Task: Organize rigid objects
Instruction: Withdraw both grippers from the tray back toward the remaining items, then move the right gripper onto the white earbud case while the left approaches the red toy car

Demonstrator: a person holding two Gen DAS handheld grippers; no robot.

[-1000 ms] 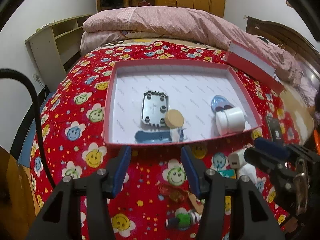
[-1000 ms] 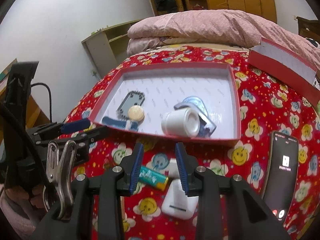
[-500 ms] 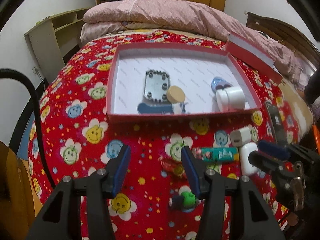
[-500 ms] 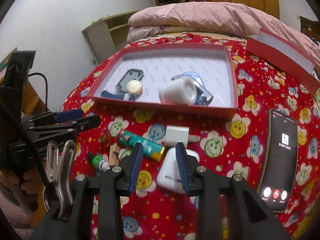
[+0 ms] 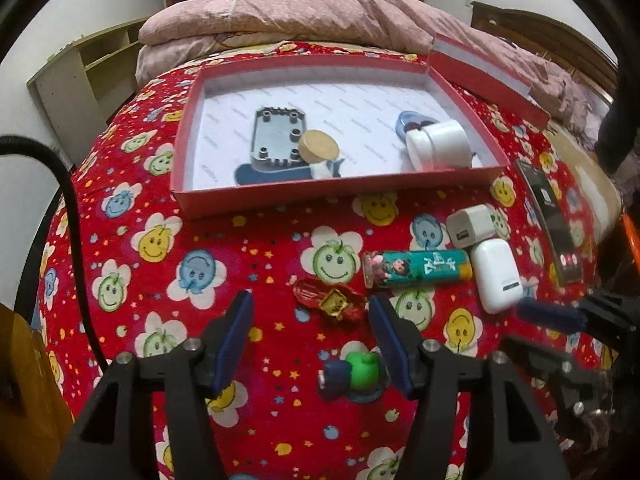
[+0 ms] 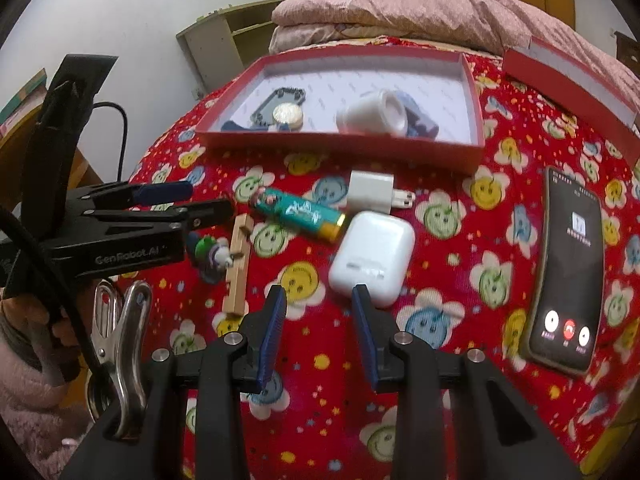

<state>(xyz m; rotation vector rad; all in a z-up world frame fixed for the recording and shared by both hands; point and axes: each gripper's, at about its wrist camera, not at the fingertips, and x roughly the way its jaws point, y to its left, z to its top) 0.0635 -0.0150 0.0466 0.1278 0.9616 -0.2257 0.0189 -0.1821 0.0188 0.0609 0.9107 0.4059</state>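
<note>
A red tray (image 5: pixel 280 200) (image 6: pixel 340 142) on the bed holds a grey plate (image 5: pixel 276 140), a round wooden disc (image 5: pixel 318 147), a white jar (image 5: pixel 438 145) and blue pieces. On the bedspread before it lie a teal tube (image 5: pixel 416 269) (image 6: pixel 300 214), a white charger (image 5: pixel 472 226) (image 6: pixel 370 192), a white earbud case (image 5: pixel 496 280) (image 6: pixel 372 258), a red toy (image 5: pixel 328 300), a green-and-blue figure (image 5: pixel 352 376) (image 6: pixel 210 254) and a wooden piece (image 6: pixel 238 266). My left gripper (image 5: pixel 312 332) is open just short of the red toy. My right gripper (image 6: pixel 318 320) is open just short of the earbud case.
A phone (image 6: pixel 568 272) (image 5: pixel 548 216) with a lit screen lies at the right. The tray's red lid (image 6: pixel 568 80) sits at the back right. A pink quilt (image 5: pixel 320 12) is folded at the bed's head. A shelf unit (image 5: pixel 80 76) stands at the left wall.
Both grippers have pulled back from the tray toward the near edge of the bed, so the loose items in front of the tray now show. Both stay open.
</note>
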